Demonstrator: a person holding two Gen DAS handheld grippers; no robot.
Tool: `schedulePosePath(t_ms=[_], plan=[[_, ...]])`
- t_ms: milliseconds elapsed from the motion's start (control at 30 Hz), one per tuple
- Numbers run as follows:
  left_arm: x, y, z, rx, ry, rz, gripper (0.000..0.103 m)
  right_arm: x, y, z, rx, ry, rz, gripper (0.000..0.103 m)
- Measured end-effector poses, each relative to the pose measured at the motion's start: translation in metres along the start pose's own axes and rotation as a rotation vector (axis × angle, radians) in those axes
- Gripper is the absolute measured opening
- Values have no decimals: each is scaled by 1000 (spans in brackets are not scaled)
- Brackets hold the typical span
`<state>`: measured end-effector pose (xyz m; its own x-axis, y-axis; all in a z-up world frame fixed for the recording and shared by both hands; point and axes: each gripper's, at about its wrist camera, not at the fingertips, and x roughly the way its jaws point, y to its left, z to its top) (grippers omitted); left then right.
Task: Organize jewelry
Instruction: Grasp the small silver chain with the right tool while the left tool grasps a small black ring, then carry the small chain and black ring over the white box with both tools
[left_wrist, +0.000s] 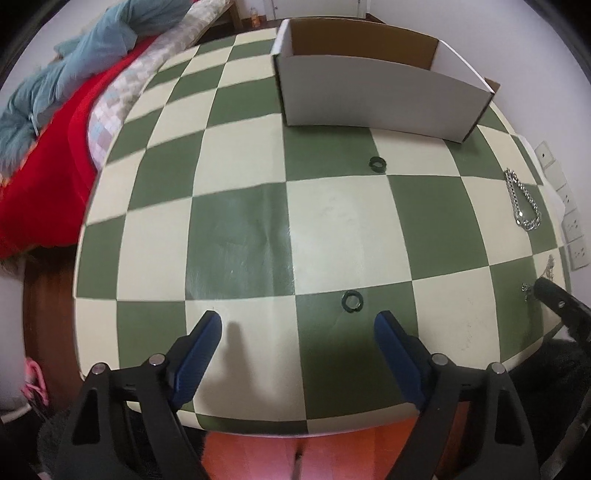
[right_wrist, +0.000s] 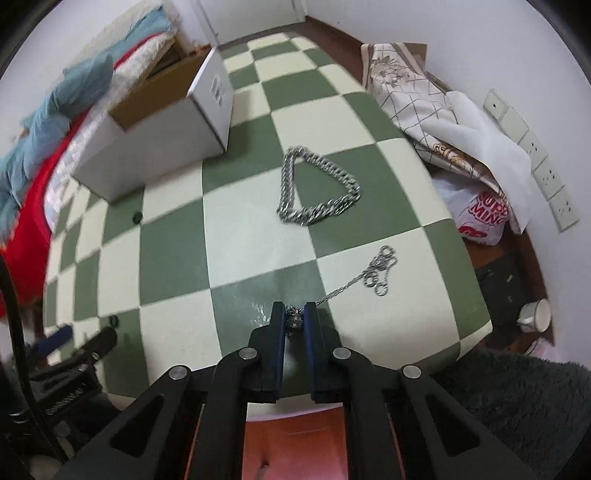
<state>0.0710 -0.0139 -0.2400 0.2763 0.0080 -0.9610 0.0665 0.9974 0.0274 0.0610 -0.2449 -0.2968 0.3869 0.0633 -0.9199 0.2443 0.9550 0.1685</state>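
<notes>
Green-and-cream checkered table (left_wrist: 240, 236) in a bedroom corner, bedding heaped along one side, wall sockets on the other.

Right gripper (right_wrist: 294, 314) clenched on one end of a thin silver chain (right_wrist: 376, 271) — blue pads pinching the clasp end right at the table surface, the rest trailing away to a tangle of small rings near the table edge. Tilted steeply downward, fingertips at the tabletop. Just beyond, a heavy curb-link chain (right_wrist: 317, 188) lying in a loose triangle, untouched. Farther off, the open white box (right_wrist: 159, 136) — seemingly the destination, though its inside is not visible from here.

Left gripper (left_wrist: 297, 325) spread wide, nothing between the fingers, also pitched sharply down and low over the table; a small dark ring (left_wrist: 352, 301) just ahead, nearer the right-hand finger. A second dark ring (left_wrist: 376, 163) farther on, near the box.

Progress, judging by this: barely started. Both chains and both rings on the table; only the thin chain gripped, not yet lifted.
</notes>
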Motion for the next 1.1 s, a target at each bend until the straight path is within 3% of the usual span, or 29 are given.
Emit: schedulePosePath(t_ms=[133,300,467,600,933,1100], plan=[[4,15,-2,-69,20,-68,84,-16,-1,6,13,-37,19,10],[5,1,0,-13,17,-77,79,-15,0,7,21,-30,27,10],[5,-24,0,66,-6,-54,56,-8,-3,5,27,-13,23,10],[2,-36,4,89,-20,-60,11,-8,-1,3,22,-13,23,10],[0,-30,5,86,-17,-67,10,-18,5,7,15,-37,44,10],[-12,-28,10,91,-37,-71,10,-37,4,15,45,-54,109,10]])
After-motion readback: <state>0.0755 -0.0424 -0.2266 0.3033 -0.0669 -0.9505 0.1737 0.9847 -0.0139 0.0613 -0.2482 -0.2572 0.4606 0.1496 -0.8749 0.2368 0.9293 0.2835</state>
